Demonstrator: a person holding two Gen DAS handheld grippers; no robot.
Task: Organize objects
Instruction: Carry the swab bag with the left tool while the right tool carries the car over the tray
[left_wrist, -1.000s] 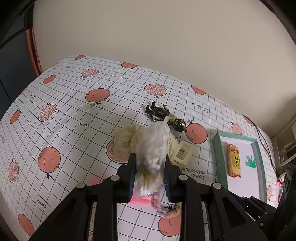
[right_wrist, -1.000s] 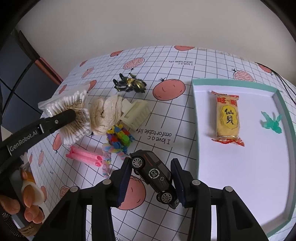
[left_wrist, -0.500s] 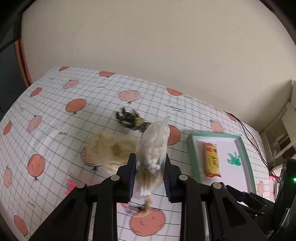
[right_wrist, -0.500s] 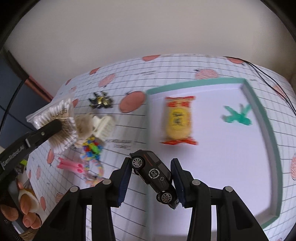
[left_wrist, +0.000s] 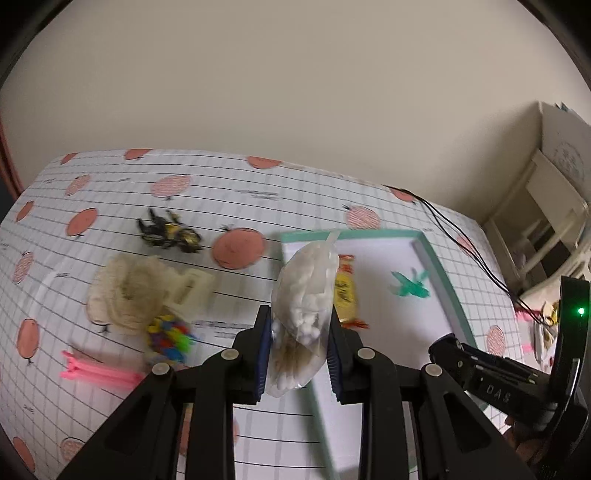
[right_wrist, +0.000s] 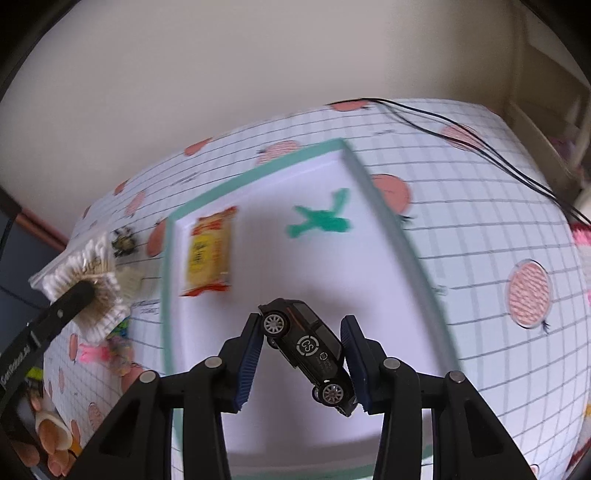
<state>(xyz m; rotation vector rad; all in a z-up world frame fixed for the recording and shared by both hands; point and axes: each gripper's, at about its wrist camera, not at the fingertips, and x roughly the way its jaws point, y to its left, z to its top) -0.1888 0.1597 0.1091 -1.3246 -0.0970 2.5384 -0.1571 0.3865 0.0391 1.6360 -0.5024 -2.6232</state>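
Black toy car (right_wrist: 308, 349) pinched tilted in right gripper (right_wrist: 301, 356), above white teal-rimmed tray (right_wrist: 173, 295). Clear bag of cotton swabs (left_wrist: 304, 314) clamped in left gripper (left_wrist: 297, 352), over tray's near-left edge. Step: carrying both in. Next: lower, release clear of yellow snack packet (right_wrist: 208, 254).

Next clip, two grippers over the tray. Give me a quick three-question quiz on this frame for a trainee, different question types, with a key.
1. True or false: the right gripper is shut on the toy car.
2. Multiple choice: what does the left gripper hold? A) a pink clip B) a bag of cotton swabs C) a toy beetle
3. Fill in: the two things already lying in the tray are a green toy figure and a ____.

Key: 1. true. 2. B. 3. snack packet.
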